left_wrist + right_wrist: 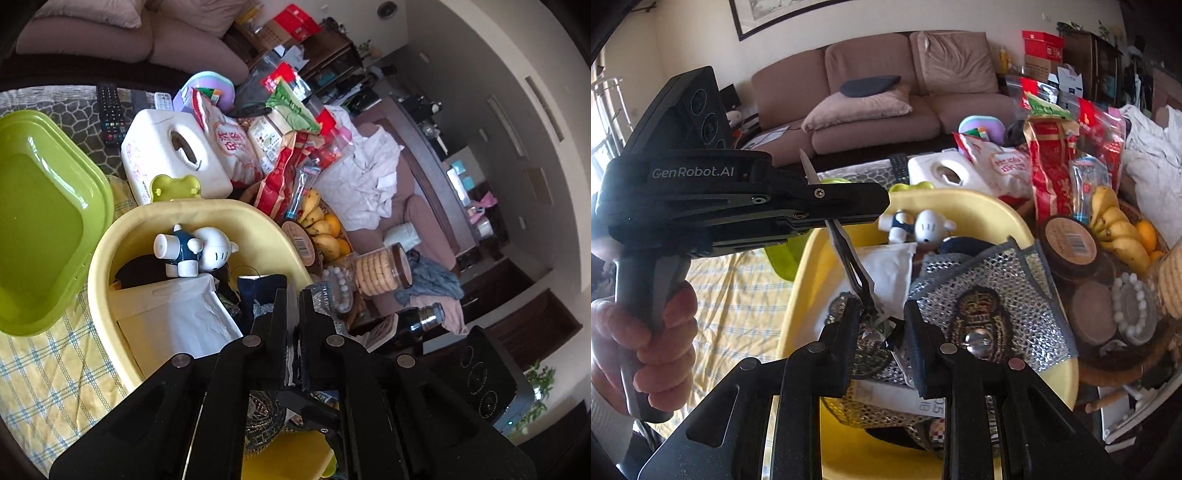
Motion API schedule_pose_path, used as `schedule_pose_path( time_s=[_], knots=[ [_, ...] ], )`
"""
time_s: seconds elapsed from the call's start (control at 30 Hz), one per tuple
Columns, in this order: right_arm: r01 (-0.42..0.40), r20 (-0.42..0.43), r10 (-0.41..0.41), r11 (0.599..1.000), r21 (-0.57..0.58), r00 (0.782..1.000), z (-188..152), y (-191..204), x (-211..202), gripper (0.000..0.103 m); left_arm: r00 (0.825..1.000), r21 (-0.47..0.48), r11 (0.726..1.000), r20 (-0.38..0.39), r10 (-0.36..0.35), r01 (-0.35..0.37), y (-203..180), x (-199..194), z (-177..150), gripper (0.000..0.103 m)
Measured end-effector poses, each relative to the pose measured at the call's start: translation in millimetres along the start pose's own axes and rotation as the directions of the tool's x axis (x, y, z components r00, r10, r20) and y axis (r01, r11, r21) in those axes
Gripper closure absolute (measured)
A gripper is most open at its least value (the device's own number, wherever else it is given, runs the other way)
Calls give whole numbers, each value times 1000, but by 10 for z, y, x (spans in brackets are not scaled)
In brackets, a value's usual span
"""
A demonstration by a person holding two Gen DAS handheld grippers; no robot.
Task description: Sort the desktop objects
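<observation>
My left gripper (292, 295) is shut on a pair of scissors and hangs over the yellow basin (192, 218). In the right wrist view the left gripper (849, 210) clamps the scissors (855, 273) near the blades, tips up, handles hanging down. My right gripper (882, 314) is open around the scissor handles just above the basin (979, 201). The basin holds a white and blue toy figure (192, 251), a white envelope (177, 317) and a silver mesh pouch (990, 295).
A green tray (44, 221) lies left of the basin on the yellow checked cloth (55, 380). A white tissue box (173, 155), snack bags (229, 147), bananas (317, 218), a biscuit jar (384, 269), bead bracelet (1130, 310) and remote (110, 110) crowd behind and right.
</observation>
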State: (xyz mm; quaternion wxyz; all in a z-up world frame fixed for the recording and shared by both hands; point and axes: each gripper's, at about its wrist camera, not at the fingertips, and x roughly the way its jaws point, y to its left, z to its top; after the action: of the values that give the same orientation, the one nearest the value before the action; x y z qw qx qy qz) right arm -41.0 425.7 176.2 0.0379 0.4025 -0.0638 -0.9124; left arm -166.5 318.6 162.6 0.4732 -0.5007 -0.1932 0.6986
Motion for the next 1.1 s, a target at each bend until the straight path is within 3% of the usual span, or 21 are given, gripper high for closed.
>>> schedule_pose_path(
  time_s=[0.13, 0.23, 0.4, 0.47, 0.53, 0.7, 0.83, 0.97, 1.1],
  knots=[
    [50, -51, -51, 999, -18, 997, -86, -48, 136, 79, 999, -27, 998, 7, 50, -49, 138, -5, 15, 96],
    [60, -70, -62, 998, -32, 996, -123, -30, 218, 79, 998, -49, 998, 41, 51, -49, 195, -177, 22, 81],
    [93, -82, -98, 994, -63, 992, -111, 33, 317, 77, 992, -4, 995, 72, 102, -102, 129, -415, -11, 77],
    [115, -85, -122, 990, -78, 989, -114, 68, 349, 75, 991, 13, 993, 74, 114, -115, 87, -482, -36, 69],
    [126, -79, -131, 990, -66, 988, -96, 55, 334, 58, 990, 25, 992, 82, 119, -121, 60, -560, -63, 68],
    [115, -10, -116, 993, -37, 993, -6, 63, 104, 49, 983, 9, 990, 121, 138, -140, 152, -814, -96, 52],
    [97, 38, -96, 995, -11, 995, 53, 97, -24, 45, 972, -30, 981, 133, 195, -193, 392, -982, -122, 42],
    [71, 69, -70, 997, -11, 995, 103, 208, -86, 31, 950, -93, 961, 149, 274, -262, 755, -1163, -173, 23],
    [46, 93, -42, 998, -44, 995, 144, 418, -108, 25, 928, -163, 933, 142, 344, -320, 1141, -1246, -218, 19]
  ],
)
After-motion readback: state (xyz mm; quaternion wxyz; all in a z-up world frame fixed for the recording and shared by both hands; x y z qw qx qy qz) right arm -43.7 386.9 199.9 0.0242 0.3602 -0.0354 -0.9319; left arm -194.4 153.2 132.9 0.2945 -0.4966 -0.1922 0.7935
